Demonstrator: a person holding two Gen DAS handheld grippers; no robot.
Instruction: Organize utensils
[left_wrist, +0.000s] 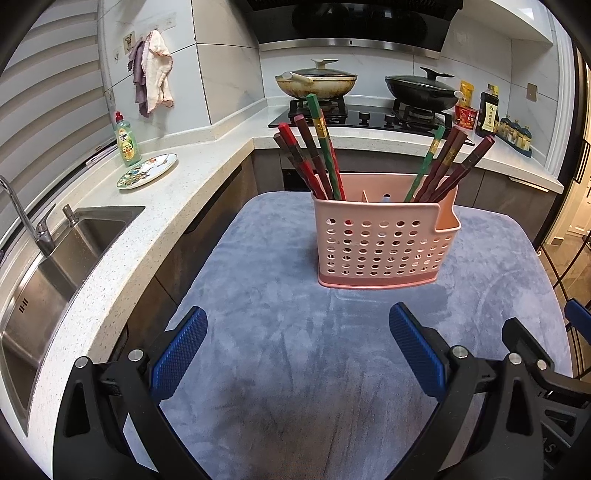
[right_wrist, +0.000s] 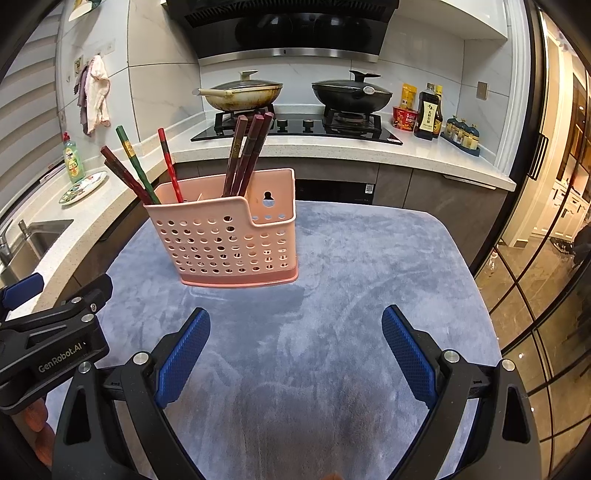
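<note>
Chopsticks (left_wrist: 317, 162), roughly ten, stand in one pink holder (left_wrist: 384, 243).

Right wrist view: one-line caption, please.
Open right gripper hovers over blue mat, facing pink caddy holding chopsticks.

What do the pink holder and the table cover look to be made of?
Pink holder: looks like moulded plastic with a matte finish, judging by its uniform colour and neat round perforations. Table cover: seemingly a plush, short-pile blue-grey fabric, since brush marks show in the nap.
</note>
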